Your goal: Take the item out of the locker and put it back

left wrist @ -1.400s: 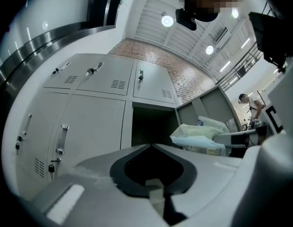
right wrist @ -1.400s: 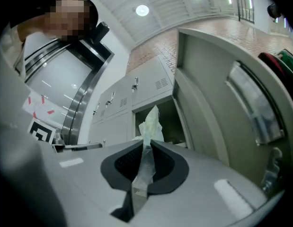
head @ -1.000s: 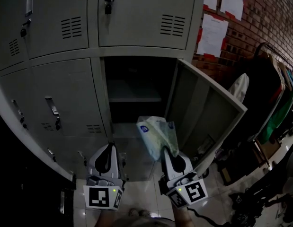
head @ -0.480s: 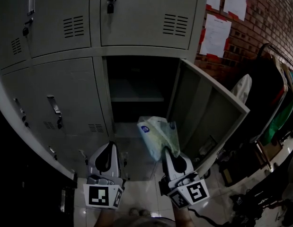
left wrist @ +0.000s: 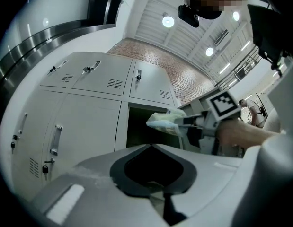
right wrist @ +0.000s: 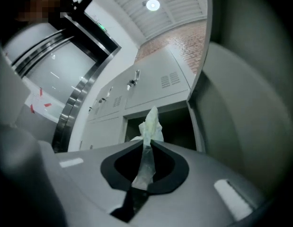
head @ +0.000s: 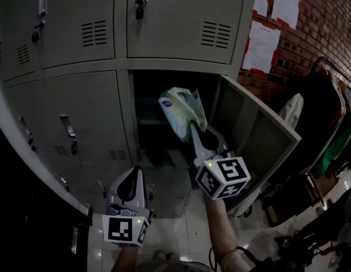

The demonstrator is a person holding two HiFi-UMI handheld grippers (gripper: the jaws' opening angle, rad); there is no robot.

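Note:
The item is a soft plastic pack of tissues [head: 182, 111], pale green and white. My right gripper [head: 193, 127] is shut on its lower edge and holds it up at the mouth of the open locker [head: 164, 89]. In the right gripper view the pack [right wrist: 150, 124] is pinched thin between the jaws, with the dark compartment behind it. My left gripper [head: 132, 171] hangs low in front of the lockers, shut and holding nothing. From the left gripper view the pack [left wrist: 164, 122] shows in front of the opening.
The locker door [head: 257, 132] stands swung out to the right, close beside my right arm. A shelf [head: 149, 118] crosses the compartment. The neighbouring lockers [head: 79, 118] are closed, with handles and padlocks. Clothes hang on a rack [head: 328, 112] by the brick wall.
My right gripper has lifted the pack from below the locker floor level up and forward to the opening. The left gripper has stayed where it was.

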